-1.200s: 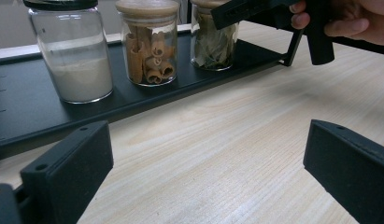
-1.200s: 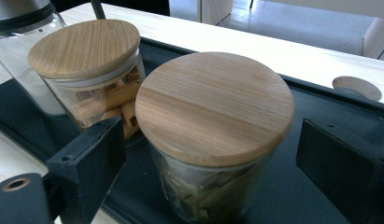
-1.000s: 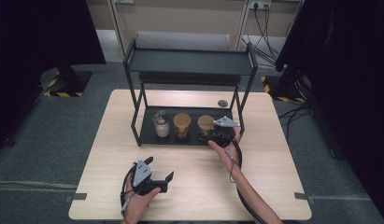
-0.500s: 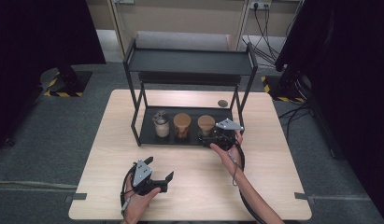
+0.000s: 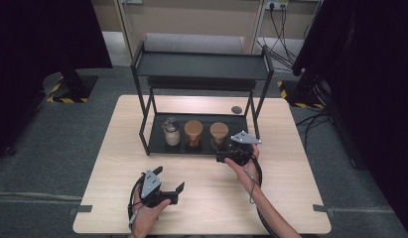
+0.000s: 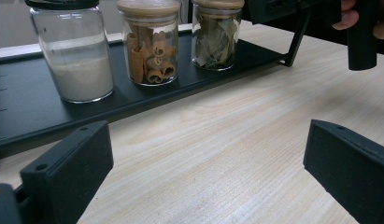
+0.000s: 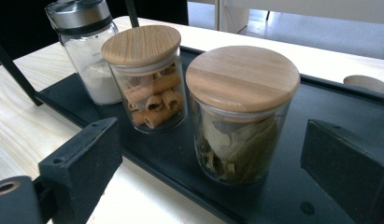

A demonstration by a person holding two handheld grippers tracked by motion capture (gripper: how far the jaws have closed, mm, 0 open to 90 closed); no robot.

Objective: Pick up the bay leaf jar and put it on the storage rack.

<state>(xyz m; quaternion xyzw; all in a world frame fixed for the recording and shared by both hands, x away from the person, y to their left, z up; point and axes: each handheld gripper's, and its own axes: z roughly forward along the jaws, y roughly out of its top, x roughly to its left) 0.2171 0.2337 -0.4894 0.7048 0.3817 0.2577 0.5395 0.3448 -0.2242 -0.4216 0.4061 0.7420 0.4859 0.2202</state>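
Right gripper view looks along the right gripper [image 7: 213, 163], whose jaws stand wide apart with nothing between them but air and, just ahead, the leaf jar [image 7: 241, 116]. That jar, with its wooden lid, stands upright on the black tray [image 7: 152, 154] of the rack, centred between the two jaws and slightly beyond their tips; I cannot tell whether the jaws touch it, but they look apart from it. Beyond the left jaw stands the cinnamon jar [image 7: 150, 79], also wood-lidded, and farther past it the powder jar [image 7: 89, 51] with a metal cap. Left gripper view shows the left gripper [image 6: 203, 172] with its jaws also wide and empty, low over the bare table [image 6: 217, 140]; the three jars stand in a row on the tray well ahead of these jaws, the powder jar [image 6: 73, 51] ahead of the left jaw, the cinnamon jar [image 6: 150, 42] and leaf jar [image 6: 215, 32] toward the middle. High view shows the left gripper [image 5: 159, 188] held near the table's front edge and the right gripper [image 5: 236, 151] at the tray's front edge, just before the leaf jar [image 5: 219, 134], under the rack [image 5: 201, 64].
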